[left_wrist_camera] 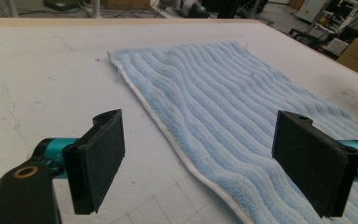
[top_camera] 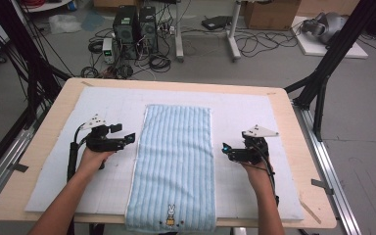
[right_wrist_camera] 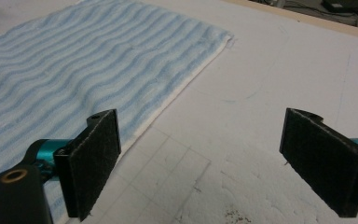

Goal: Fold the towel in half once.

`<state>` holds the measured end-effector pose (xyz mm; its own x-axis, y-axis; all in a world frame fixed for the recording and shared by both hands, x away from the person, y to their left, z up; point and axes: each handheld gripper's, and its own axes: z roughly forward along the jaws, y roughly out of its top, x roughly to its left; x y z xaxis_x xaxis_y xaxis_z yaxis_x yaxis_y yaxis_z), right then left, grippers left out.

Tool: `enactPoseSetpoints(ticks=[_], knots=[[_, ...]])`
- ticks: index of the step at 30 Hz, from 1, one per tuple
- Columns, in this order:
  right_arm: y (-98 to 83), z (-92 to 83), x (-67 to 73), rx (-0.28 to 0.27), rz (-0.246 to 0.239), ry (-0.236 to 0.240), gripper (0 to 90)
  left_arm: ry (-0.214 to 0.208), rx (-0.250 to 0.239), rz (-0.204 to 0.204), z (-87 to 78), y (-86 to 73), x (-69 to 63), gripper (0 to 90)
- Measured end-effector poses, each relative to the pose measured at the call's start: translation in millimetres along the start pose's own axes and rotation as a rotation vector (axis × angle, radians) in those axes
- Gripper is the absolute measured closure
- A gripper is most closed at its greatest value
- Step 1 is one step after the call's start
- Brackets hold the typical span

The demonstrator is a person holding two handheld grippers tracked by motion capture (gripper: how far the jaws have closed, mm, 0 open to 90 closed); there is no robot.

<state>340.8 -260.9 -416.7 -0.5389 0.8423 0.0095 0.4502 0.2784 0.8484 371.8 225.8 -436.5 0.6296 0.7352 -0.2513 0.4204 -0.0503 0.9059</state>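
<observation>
A light blue striped towel point(top_camera: 176, 156) lies flat and lengthwise down the middle of the white mat point(top_camera: 254, 112), its near end with a small rabbit print hanging over the table's front edge. My left gripper point(top_camera: 127, 139) hovers at the towel's left edge, open, its jaws straddling the white hem point(left_wrist_camera: 168, 135). My right gripper point(top_camera: 226, 149) sits just off the towel's right edge, open and holding nothing. In the right gripper view the towel point(right_wrist_camera: 74, 70) spreads to the left, its edge passing under the left jaw.
The mat covers a wooden table point(top_camera: 303, 147). Beyond the far edge, on the floor, stand computer towers point(top_camera: 134, 24), cables and cardboard boxes point(top_camera: 269, 14). Black frame struts point(top_camera: 333, 54) rise at both sides of the table.
</observation>
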Motion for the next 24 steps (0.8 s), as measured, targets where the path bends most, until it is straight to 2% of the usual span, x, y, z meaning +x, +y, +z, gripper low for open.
enactPoseSetpoints(ticks=[5, 8, 11, 15, 19, 24], knots=[[0.4, -1.5, 0.8, -0.004, -0.001, 0.009, 11.7, 0.013, -0.002, -0.002, -0.9, 8.8, 1.7, 18.5], [0.5, -1.5, 1.4, -0.005, 0.005, 0.014, 11.6, 0.006, -0.009, -0.035, 3.0, 14.2, 4.8, 18.6], [0.5, 0.7, 3.0, 0.004, 0.003, 0.021, 11.7, 0.024, 0.032, -0.052, 12.3, 19.7, 9.0, 20.6], [0.0, 6.1, 5.9, 0.026, -0.007, 0.029, 11.7, 0.045, 0.046, -0.07, 26.0, 26.5, 14.5, 21.9], [-0.1, 7.5, 7.2, 0.031, -0.005, 0.029, 11.7, 0.091, 0.078, -0.067, 41.1, 33.8, 19.6, 22.4], [0.0, 7.6, 7.3, 0.031, -0.001, 0.032, 11.7, 0.127, 0.113, -0.052, 60.7, 44.8, 23.9, 26.0]])
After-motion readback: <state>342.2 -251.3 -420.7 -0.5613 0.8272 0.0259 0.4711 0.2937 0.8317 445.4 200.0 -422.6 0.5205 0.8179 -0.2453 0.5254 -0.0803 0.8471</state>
